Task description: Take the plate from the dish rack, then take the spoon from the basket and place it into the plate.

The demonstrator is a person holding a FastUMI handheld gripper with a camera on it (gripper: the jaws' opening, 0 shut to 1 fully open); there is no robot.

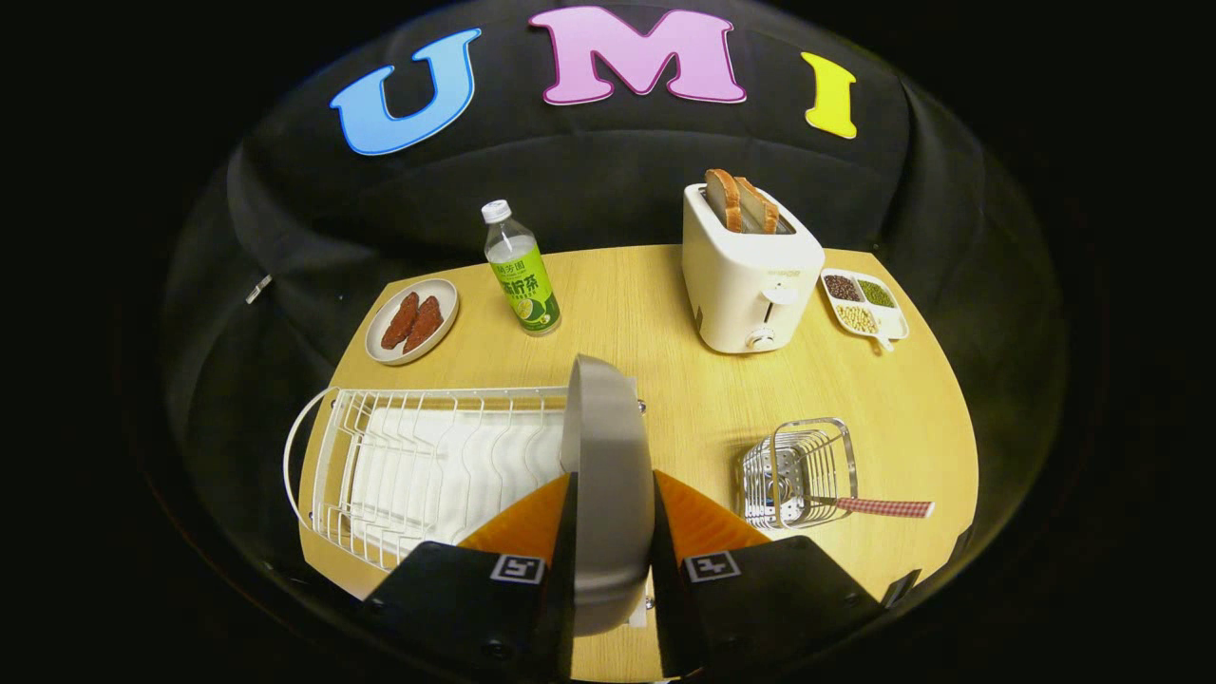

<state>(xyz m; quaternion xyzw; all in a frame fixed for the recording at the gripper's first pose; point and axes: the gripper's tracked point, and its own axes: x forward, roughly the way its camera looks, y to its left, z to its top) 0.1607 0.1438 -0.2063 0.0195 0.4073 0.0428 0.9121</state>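
A grey plate [605, 456] stands on edge between my two fingers, and my gripper [608, 518] is shut on its rim. The plate rises at the right end of the white wire dish rack [418, 465]; whether it still rests in the rack's slots I cannot tell. To the right of my fingers stands a small wire basket [796, 470]. A spoon with a red checked handle [879, 507] lies in it, its handle sticking out to the right.
Beyond the rack on the wooden table [665, 380] stand a green-labelled bottle [521, 271], a small plate of sausages [412, 320], a white toaster with bread [750, 271] and a divided dish of beans [863, 304].
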